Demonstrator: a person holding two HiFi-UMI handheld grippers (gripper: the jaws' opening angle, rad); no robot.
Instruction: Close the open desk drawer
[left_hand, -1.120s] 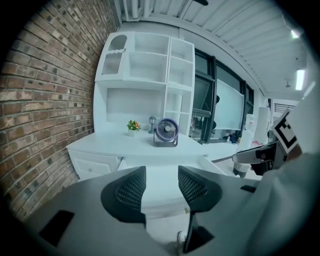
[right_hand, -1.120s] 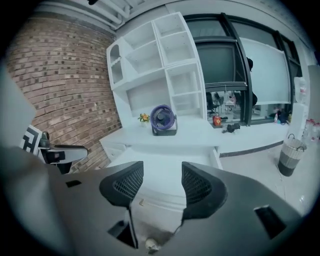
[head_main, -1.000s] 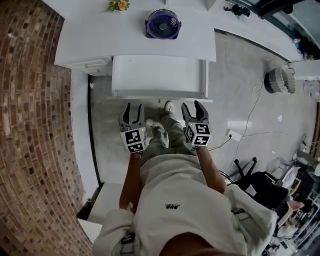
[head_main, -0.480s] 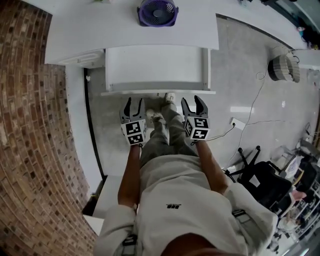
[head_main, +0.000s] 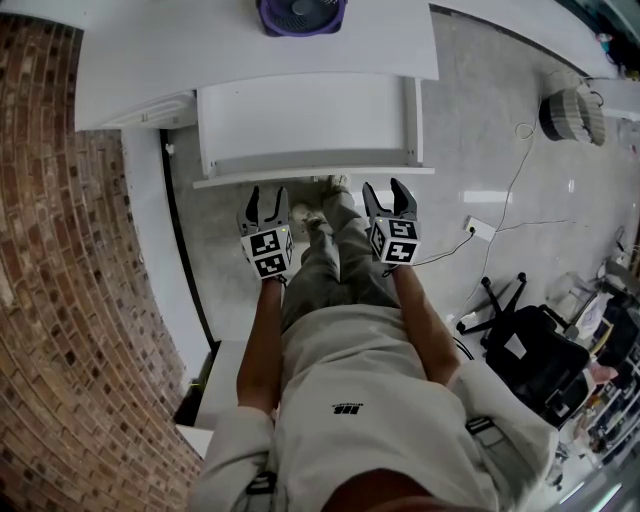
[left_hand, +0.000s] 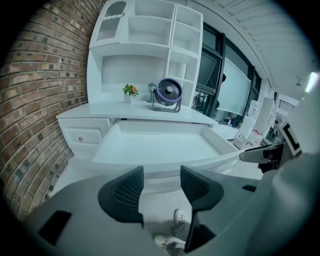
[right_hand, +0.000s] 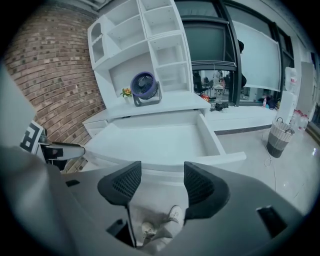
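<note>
Drawer (head_main: 305, 115) sits pulled way out from under the surface (head_main: 250, 50), and both the left gripper (head_main: 268, 197) and right gripper (head_main: 386, 190) hang just short of its front edge, fingers (left_hand: 126, 192) partly open and holding nothing, I'd guess lined up to shove it in
</note>
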